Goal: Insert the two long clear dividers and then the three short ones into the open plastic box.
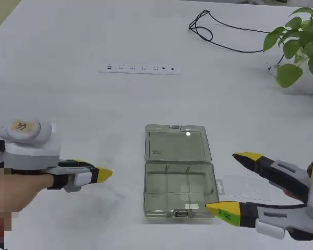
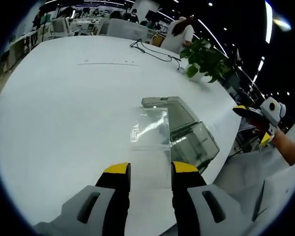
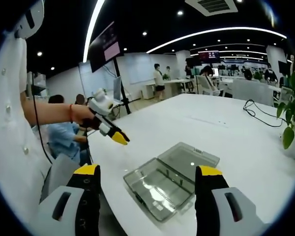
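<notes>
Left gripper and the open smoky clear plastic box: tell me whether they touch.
Apart. The head view shows a strip of white table between the left gripper and the left wall of the smoky plastic box.

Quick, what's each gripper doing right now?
Left gripper: closed on a clear divider.
Right gripper: open, holding nothing.

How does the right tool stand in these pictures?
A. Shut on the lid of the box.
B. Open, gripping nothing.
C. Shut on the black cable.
B: the right tool has its two yellow tips wide apart beside the box, with nothing gripped between them.
</notes>
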